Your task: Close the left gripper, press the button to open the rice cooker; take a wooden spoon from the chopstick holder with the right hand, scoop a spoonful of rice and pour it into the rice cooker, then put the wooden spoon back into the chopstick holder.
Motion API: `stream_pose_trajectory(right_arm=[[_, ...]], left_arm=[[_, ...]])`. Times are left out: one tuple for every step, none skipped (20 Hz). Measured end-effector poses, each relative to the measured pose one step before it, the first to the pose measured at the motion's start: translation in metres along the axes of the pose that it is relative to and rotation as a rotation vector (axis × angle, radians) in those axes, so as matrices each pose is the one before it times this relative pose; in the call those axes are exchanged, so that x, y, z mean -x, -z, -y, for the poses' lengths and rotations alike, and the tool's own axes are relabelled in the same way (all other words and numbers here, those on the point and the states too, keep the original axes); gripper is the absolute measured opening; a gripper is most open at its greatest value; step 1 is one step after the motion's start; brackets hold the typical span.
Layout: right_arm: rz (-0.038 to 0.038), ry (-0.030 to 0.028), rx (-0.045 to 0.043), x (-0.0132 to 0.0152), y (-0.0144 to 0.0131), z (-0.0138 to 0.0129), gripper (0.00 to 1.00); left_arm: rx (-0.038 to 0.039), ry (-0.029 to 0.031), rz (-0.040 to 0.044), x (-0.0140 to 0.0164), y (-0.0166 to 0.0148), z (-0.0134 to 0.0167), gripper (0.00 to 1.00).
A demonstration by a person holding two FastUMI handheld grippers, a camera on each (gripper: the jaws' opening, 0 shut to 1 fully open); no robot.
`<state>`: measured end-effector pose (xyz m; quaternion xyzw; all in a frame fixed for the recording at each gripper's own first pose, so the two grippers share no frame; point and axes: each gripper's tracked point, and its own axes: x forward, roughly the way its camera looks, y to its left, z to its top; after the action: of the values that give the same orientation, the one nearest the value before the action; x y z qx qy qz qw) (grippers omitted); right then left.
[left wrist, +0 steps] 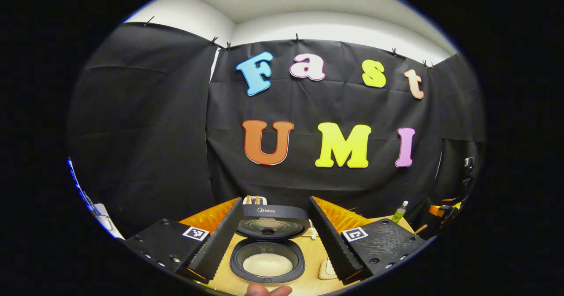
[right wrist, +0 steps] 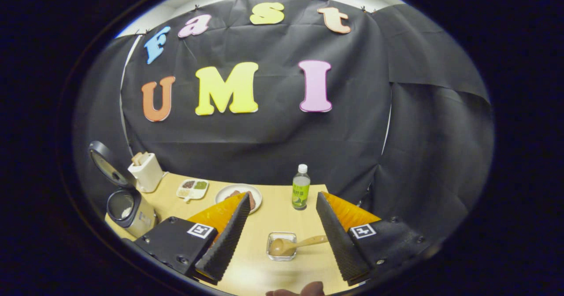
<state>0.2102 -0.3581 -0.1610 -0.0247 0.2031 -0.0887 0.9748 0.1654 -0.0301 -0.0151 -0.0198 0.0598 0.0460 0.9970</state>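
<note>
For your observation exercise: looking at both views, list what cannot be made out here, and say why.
- Rice cooker front button: cut off at the bottom edge, left gripper view.
- Holder contents: too small, right gripper view.
- Glass dish contents: hidden under the wooden spoon, right gripper view.
- Plate: partly behind the right hand-held gripper.

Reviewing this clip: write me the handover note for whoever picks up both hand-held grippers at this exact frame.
Left hand-held gripper: open, empty, looking down at the rice cooker.
Right hand-held gripper: open, empty, facing the small glass dish.
Things: rice cooker lid is up, with white rice visible in the pot. The wooden spoon lies with its bowl in the glass dish and its handle toward the right finger, not held. The chopstick holder stands behind the cooker, by the wall.
Done: cooker opened.
Left: grasp the spoon and return it to the holder. Whether the scoop was already poured cannot be told.
</note>
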Motion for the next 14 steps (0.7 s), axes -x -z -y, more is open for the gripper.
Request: stream_pose_trajectory(right_arm=[[0.01743, -0.00964, 0.00025, 0.01302, -0.00679, -0.00424, 0.98], [0.02097, -0.00766, 0.00430, 0.01358, -0.00632, -0.00384, 0.97], [0.02158, -0.00904, 0.00524, 0.01342, -0.00644, -0.00318, 0.98], [0.01844, -0.00534, 0.00223, 0.01279, -0.00369, -0.00136, 0.98], [0.00964, -0.01139, -0.00032, 0.01181, -0.00227, -0.00273, 1.00], [0.00578, -0.00084, -0.00226, 0.01245, 0.00069, 0.00132, 1.00], [0.00378, 0.00236, -0.00335, 0.01073, 0.00044, 0.00252, 1.00], [0.00435, 0.00654, -0.00306, 0.00861, 0.00104, 0.00376, 1.00], [0.00407, 0.00244, 0.00376, 0.00740, 0.00220, 0.00257, 1.00], [-0.00888, 0.01021, 0.01584, 0.00688, 0.00814, 0.00536, 1.00], [-0.01328, 0.02255, 0.01187, 0.00627, 0.00854, 0.00820, 1.00], [-0.01567, 0.01558, -0.00025, 0.00676, 0.00855, 0.00531, 1.00], [-0.01595, 0.00477, -0.00927, 0.00738, 0.00830, 0.00197, 1.00], [-0.01097, -0.00200, -0.00612, 0.00566, 0.00707, 0.00016, 1.00]], left_arm=[[0.01092, 0.00373, -0.00952, -0.01188, -0.00222, -0.00104, 0.95], [0.00433, 0.00188, -0.01256, -0.01044, -0.00180, -0.00238, 0.95], [0.00010, -0.00231, -0.02105, -0.01343, 0.00159, -0.00081, 0.95], [-0.00404, -0.00217, -0.01405, -0.01239, 0.00016, -0.00006, 0.95], [0.00311, 0.00514, -0.02725, -0.01241, 0.00496, 0.00110, 0.95], [0.00486, 0.00375, -0.02986, -0.01225, 0.00414, 0.00256, 0.95], [0.00458, -0.00394, -0.02628, -0.01208, 0.00338, -0.00243, 0.95], [0.00192, -0.01021, -0.01850, -0.00913, 0.00255, -0.00195, 0.95], [0.01098, 0.00860, -0.02614, -0.01211, 0.00249, 0.00047, 0.95], [0.01445, 0.01757, -0.02922, -0.00987, 0.00382, 0.00465, 0.95], [-0.00271, -0.00237, -0.02748, -0.00917, 0.00402, -0.00006, 0.95], [-0.01543, -0.00156, -0.02851, -0.00924, 0.00660, -0.00173, 0.95], [-0.01167, -0.00453, -0.02559, -0.00910, 0.00638, -0.00174, 0.95], [-0.01459, -0.01137, -0.02285, -0.00663, 0.00599, -0.00190, 0.95]])
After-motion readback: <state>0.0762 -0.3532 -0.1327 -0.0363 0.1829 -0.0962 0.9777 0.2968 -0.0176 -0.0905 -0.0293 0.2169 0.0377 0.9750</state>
